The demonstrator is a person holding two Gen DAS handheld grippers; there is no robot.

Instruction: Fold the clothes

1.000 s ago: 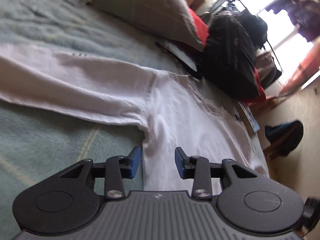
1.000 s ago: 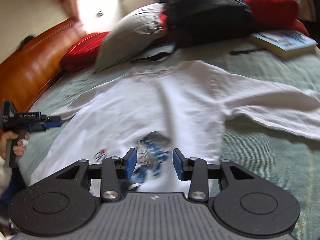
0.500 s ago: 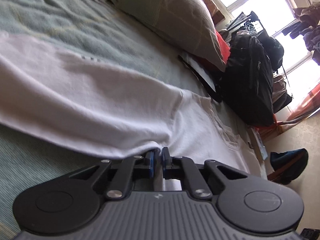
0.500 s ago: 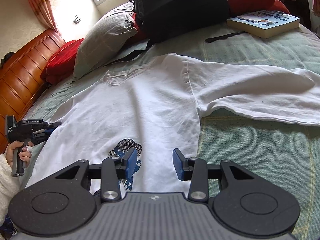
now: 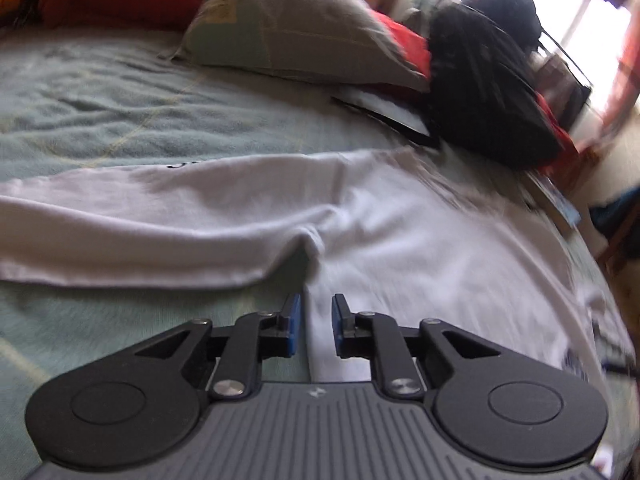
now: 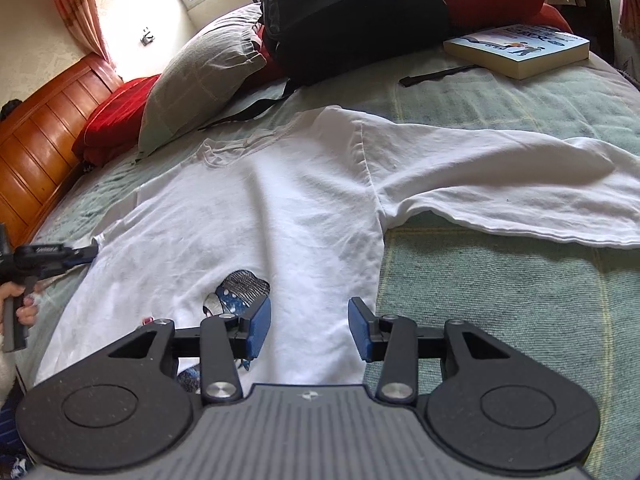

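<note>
Left gripper [image 5: 313, 326] pulled back off the white cotton long-sleeved shirt [image 6: 256, 216] spread on the green blanket [image 6: 500, 300]; jaws reopening, seemingly empty. Right gripper [image 6: 309, 330] opening, empty. Risk: side seam slips again, fold skews.

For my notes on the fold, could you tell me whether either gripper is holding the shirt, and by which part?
Nothing is held. The left gripper is opening over the white shirt side edge; the right gripper is open above its lower front.
</note>
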